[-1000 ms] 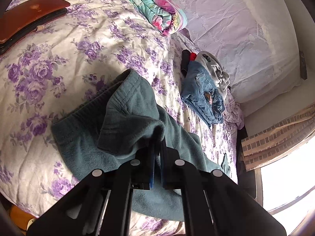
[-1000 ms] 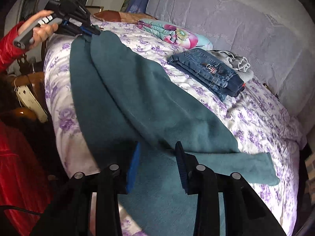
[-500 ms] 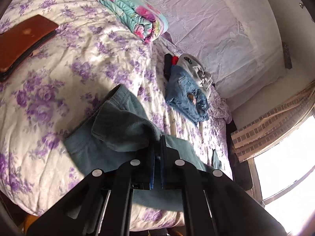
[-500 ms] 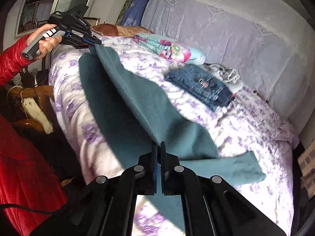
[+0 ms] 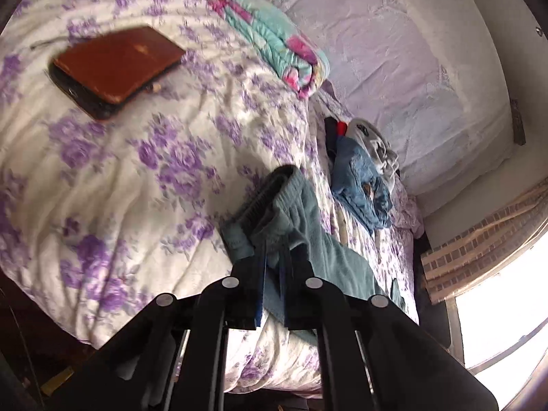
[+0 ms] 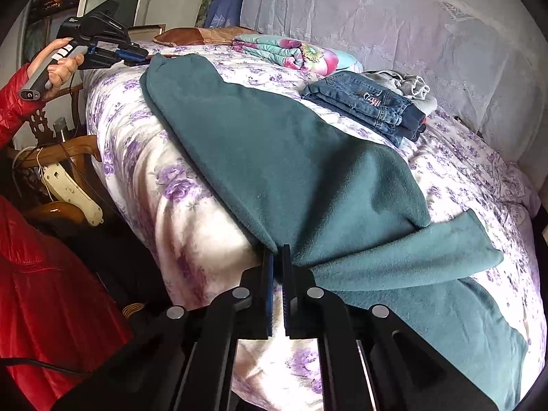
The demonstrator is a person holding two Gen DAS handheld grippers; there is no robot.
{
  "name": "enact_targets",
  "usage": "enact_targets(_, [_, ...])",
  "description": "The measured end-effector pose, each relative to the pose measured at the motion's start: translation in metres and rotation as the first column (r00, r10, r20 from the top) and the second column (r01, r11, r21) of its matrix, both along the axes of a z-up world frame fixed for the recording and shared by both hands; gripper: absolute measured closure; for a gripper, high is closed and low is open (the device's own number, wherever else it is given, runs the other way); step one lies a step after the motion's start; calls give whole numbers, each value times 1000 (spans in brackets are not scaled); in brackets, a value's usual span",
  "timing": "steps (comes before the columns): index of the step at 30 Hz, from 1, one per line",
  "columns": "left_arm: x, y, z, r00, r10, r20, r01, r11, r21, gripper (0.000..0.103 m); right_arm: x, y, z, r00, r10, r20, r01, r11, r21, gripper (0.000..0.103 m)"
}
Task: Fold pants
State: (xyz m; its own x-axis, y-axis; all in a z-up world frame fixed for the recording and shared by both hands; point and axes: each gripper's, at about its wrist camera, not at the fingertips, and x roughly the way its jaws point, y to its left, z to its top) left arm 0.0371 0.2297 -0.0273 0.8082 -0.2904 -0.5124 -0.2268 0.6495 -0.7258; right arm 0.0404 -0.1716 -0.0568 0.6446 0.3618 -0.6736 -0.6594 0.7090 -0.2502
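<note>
Between the right gripper's point(image 6: 277, 257) narrow-set fingers a fold of the teal fleece pants point(image 6: 291, 157) is pinched at the near edge of the bed, the cloth bunching just ahead of the pads. From that pinch the upper pant leg runs taut across the purple-flowered bedspread point(image 6: 144, 157) to its far end, where the left gripper point(image 6: 137, 57), held by a hand point(image 6: 60, 68) in a red sleeve, clamps the waistband end. In the left wrist view the left gripper's fingers point(image 5: 262, 274) stand nearly together on the gathered ribbed waistband, the cloth rising just past the tips and trailing away to the right. The other pant leg lies flat beside the right gripper, to the right. Beyond the pants rest folded blue jeans point(image 6: 370, 102) beside a grey garment point(image 6: 407, 85), a folded floral quilt point(image 6: 294, 51), and a brown leather-covered book point(image 5: 116, 65).
</note>
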Motion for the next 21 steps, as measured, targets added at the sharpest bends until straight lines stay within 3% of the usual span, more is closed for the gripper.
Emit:
enact_targets(3, [0,-26,28,996,-74,54,70,995,73,95,2,-4,-1,1000,-12,-5,12,999,36,97])
enact_targets(4, [8,-42,36,989,-136,63,130,986,102,88,2,-6,-2,1000,-16,-5,16,999,44,97])
enact_targets(7, [39,-90,41,964,-264,37,252,948,195,51,2,-8,-2,999,-31,-8,32,997,70,97])
enact_targets(8, [50,-102,35,960,-281,6,273,937,220,47,1,-9,-2,999,-37,-8,37,996,78,97])
enact_targets(10, [72,-109,8,955,-280,-93,294,931,218,47,1,-12,-2,999,-47,-12,48,995,93,96])
enact_targets(12, [82,-95,-31,951,-252,-179,273,956,109,49,1,-15,2,998,-45,-40,50,993,111,90])
enact_targets(14, [72,-83,-40,964,-242,-113,249,967,60,59,0,-23,19,995,-2,-95,19,983,185,70])
enact_targets(16, [64,-80,-41,961,-267,-76,271,961,55,59,2,-36,47,998,-30,-53,43,965,259,53])
enact_targets(17, [60,-79,-42,962,-268,-51,271,961,55,59,10,-43,60,996,-77,-41,86,957,277,48])
enact_targets(18, [58,-80,-42,963,-267,-32,269,961,65,59,23,-49,70,988,-149,-35,152,946,286,34])
enact_targets(19, [56,-82,-42,964,-263,-22,264,961,87,59,40,-57,77,969,-247,-27,244,928,282,29])
enact_targets(21, [53,-89,-42,968,-249,-17,249,958,142,58,85,-69,80,883,-470,-9,461,863,208,29])
